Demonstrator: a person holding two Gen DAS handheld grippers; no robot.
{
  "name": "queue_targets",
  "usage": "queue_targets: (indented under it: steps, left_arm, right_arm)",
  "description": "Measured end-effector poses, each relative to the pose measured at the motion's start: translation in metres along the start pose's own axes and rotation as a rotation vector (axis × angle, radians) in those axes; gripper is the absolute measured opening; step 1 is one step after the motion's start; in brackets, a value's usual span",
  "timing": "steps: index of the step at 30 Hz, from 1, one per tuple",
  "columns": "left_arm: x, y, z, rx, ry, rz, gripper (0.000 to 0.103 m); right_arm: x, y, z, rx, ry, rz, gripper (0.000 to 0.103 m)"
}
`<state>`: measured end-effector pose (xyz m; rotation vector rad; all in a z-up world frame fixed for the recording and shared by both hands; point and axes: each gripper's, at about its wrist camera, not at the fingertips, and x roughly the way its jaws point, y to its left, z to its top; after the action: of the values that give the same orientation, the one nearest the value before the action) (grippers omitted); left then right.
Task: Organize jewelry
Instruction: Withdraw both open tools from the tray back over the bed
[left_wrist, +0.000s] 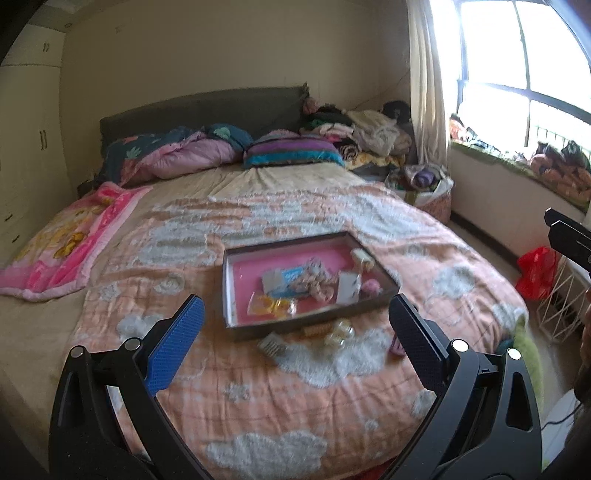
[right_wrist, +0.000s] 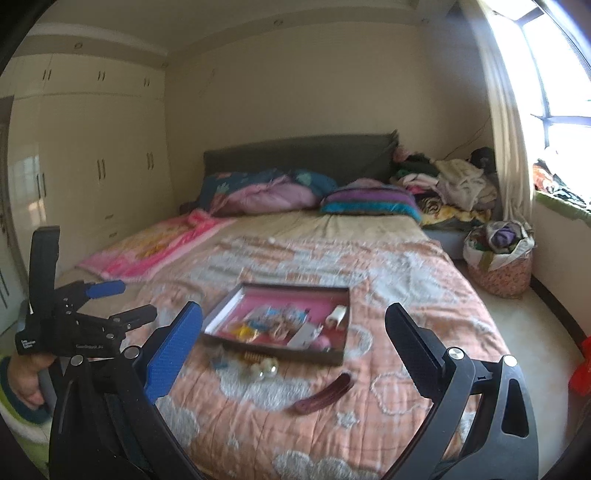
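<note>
Though tray (left_wrist: 236, 295) shows, contents blur (jewelry indistinct).

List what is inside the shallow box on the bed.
The box has a pink floor and holds a loose heap: a blue-and-white card, a yellow packet, a white card, a cream item and a pink lump. Whatever lies beneath the heap is covered.

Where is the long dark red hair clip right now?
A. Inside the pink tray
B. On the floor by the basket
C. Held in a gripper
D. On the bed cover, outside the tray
D. In the right wrist view the dark red hair clip lies on the orange bed cover, nearer the camera than the pink-lined tray and apart from it; both grippers are open and empty.
</note>
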<state>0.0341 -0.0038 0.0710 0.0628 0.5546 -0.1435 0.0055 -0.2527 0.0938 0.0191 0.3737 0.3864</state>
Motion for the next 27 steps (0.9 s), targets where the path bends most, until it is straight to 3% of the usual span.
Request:
queue_targets:
  steps: [14,27]
  left_arm:
    - [0.041,0.016,-0.047,-0.045,0.171,0.036,0.093]
    - [0.087,0.029,-0.073,-0.072,0.261,0.072,0.093]
  right_arm:
    - [0.05,-0.003,-0.038,0.016,0.129,0.028,0.099]
    - [0.101,0.005,-0.074,-0.023,0.25,0.051,0.099]
